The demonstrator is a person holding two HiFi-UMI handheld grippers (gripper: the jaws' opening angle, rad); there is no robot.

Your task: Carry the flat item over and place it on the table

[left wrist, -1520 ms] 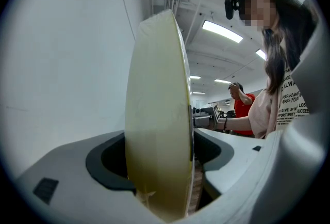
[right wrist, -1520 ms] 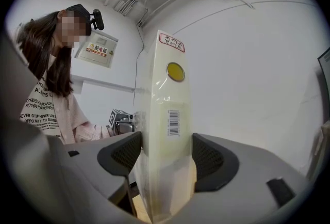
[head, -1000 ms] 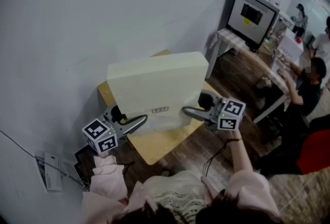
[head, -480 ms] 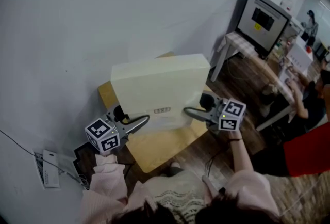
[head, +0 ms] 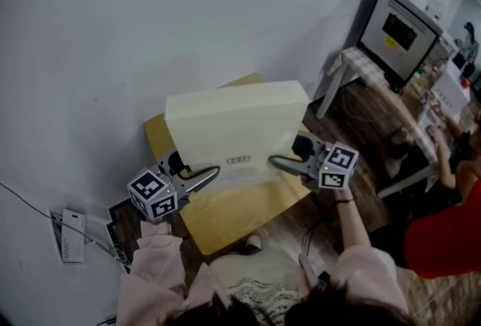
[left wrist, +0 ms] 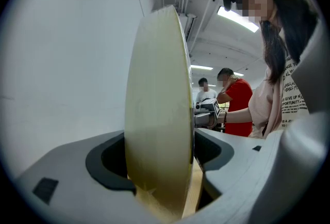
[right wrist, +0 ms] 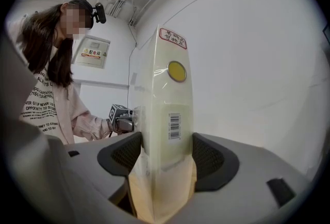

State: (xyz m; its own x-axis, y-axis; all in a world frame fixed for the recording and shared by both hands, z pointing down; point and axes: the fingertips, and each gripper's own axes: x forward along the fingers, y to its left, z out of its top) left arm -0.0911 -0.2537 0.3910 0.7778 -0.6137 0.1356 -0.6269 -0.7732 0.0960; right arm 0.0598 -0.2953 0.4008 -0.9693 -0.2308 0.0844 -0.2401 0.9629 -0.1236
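- Looking steeply down at a pale flat box (head: 237, 129) standing upright on its long edge, close to a white wall (head: 150, 31)
- Hanging over a small wooden table (head: 240, 215), lower edge near the tabletop; impossible to tell whether touching it
- Clamping the box's left end in the left gripper (head: 213, 172), jaws spread wide and pressing on both broad faces
- Filling the gap of the left gripper (left wrist: 160, 163) in the left gripper view: box (left wrist: 157, 114) seen edge-on, dark pads (left wrist: 108, 158) lying against either side
- Clamping the box's right end in the right gripper (head: 272, 161), jaws likewise wide and closed on it
- Sitting wedged between the pads (right wrist: 214, 158) of the right gripper (right wrist: 165, 158) in the right gripper view: box (right wrist: 165, 114) bearing a barcode (right wrist: 175, 126), a round yellow sticker (right wrist: 177, 69) and a red-bordered label (right wrist: 172, 38) near the top
- Showing a small printed strip (head: 238, 160) low on the face turned toward the head camera
- Standing at the far right, well apart from the table: a screen (head: 398, 28) on a desk (head: 361, 61), with a person in red (head: 443, 242) nearby
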